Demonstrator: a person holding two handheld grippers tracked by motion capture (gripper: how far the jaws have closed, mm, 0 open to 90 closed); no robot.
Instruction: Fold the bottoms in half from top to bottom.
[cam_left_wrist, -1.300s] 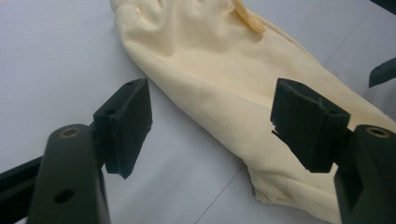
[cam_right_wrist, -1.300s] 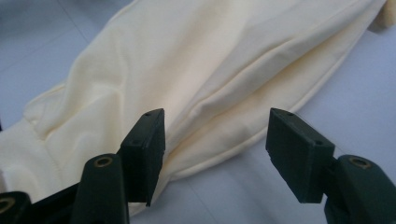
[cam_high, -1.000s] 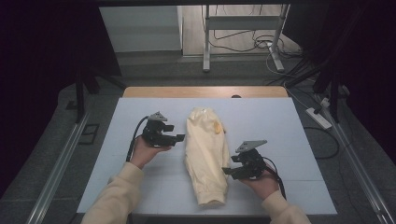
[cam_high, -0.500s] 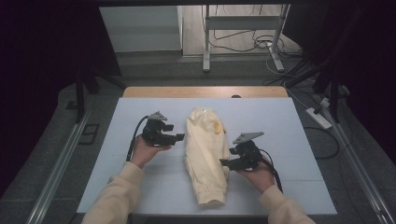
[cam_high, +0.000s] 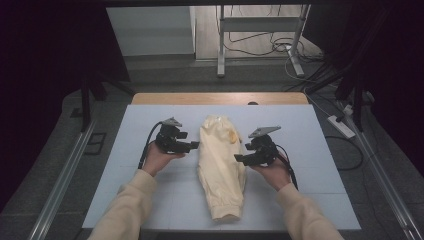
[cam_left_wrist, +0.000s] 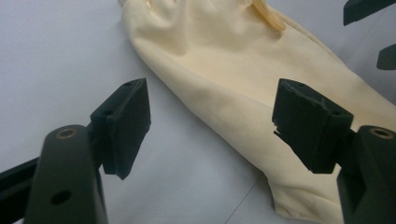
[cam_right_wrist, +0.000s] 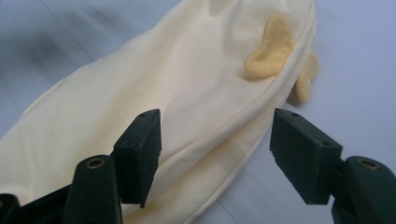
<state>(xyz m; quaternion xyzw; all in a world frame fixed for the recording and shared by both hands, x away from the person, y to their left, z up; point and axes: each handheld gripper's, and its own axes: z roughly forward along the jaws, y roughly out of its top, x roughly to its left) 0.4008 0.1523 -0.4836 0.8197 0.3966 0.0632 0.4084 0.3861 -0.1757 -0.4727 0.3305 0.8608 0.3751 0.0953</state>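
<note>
A pale yellow garment lies folded in a long strip down the middle of the light mat, with a darker yellow ear-shaped patch near its far end. My left gripper hovers open at the garment's left edge, where cloth runs under the gap between its jaws. My right gripper is open at the right edge, above the cloth and close to the patch. Its jaws have just been opening and no pad presses on the cloth.
The mat covers a wooden table whose far edge shows. Beyond it stand a metal frame and loose cables on the floor. A power strip lies on the floor at the right. Metal rails run along both sides.
My right gripper has moved away from the person along the garment's right edge and risen slightly. The left gripper and the garment have stayed put.
</note>
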